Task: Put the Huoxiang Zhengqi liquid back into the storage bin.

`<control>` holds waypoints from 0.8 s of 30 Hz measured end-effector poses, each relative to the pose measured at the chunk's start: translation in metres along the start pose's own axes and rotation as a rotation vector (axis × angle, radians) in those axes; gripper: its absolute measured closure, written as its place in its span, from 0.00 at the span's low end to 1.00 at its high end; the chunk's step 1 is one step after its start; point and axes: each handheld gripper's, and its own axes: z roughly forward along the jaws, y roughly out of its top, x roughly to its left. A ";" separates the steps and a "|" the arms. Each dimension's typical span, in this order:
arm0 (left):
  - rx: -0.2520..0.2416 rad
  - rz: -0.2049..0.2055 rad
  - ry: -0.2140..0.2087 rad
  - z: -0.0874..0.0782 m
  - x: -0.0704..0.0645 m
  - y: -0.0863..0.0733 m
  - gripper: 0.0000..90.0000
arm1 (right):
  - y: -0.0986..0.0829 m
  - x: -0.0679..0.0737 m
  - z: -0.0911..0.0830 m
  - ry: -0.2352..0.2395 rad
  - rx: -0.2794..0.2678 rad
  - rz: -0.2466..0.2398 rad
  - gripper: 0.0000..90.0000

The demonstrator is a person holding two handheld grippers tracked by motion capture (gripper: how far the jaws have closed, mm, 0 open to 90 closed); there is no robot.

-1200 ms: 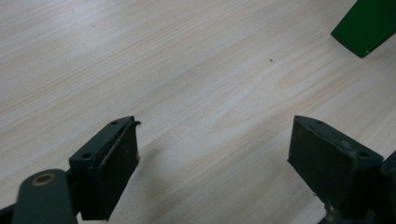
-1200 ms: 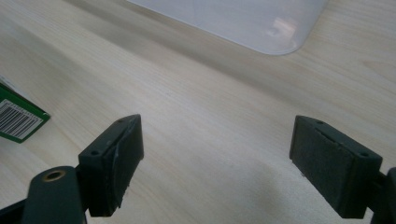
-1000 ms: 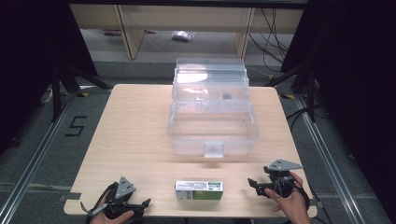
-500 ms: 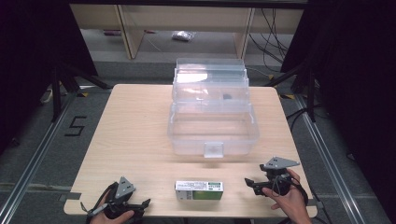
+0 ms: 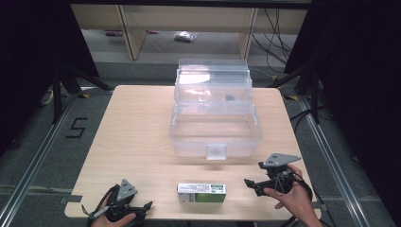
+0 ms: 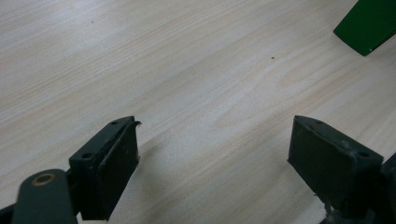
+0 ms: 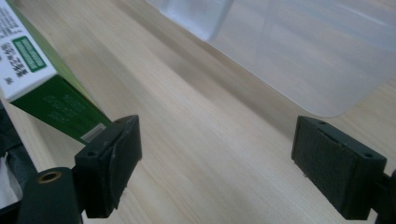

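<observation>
A small green-and-white box [image 5: 201, 192] lies flat near the front edge of the bench [image 5: 132, 137], roughly midway between the two hands and touched by neither. In the right gripper view its green side and white printed top [image 7: 42, 88] sit just beyond the left jaw, close to that jaw but not between the two. In the left gripper view only a green corner [image 6: 369, 23] of it enters at the upper right, well apart from the jaws.

The right claw [image 5: 250, 183] is held in a hand [image 5: 293, 196] just to the right of the box, its jaws pointing toward it; they stand wide apart with nothing between them but bare wood. The left claw [image 5: 144, 208] rests at the front left of the bench, likewise spread wide and empty over bare wood.

Behind the box, toward the middle of the bench, stands a clear plastic case [image 5: 215, 113] with its tiers opened out, its front latch [image 5: 216, 151] facing the person.
</observation>
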 end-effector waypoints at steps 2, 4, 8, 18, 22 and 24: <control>0.012 0.008 0.003 -0.001 0.000 0.000 0.17 | 0.005 0.004 -0.003 0.014 0.013 0.004 0.20; 0.009 0.009 0.000 -0.001 0.000 0.000 0.17 | 0.011 0.007 -0.005 0.021 0.017 -0.016 0.20; 0.009 0.005 0.011 -0.001 0.000 0.000 0.17 | 0.019 0.012 -0.007 0.039 0.023 -0.050 0.21; 0.008 0.005 0.012 -0.001 0.000 0.000 0.17 | 0.043 0.030 -0.006 0.074 0.044 -0.132 0.23; 0.012 0.009 -0.008 -0.002 0.000 0.000 0.17 | 0.048 0.038 -0.004 0.100 0.074 -0.140 0.24; 0.012 0.005 0.003 -0.002 0.000 0.001 0.17 | 0.051 0.044 -0.001 0.099 0.073 -0.167 0.24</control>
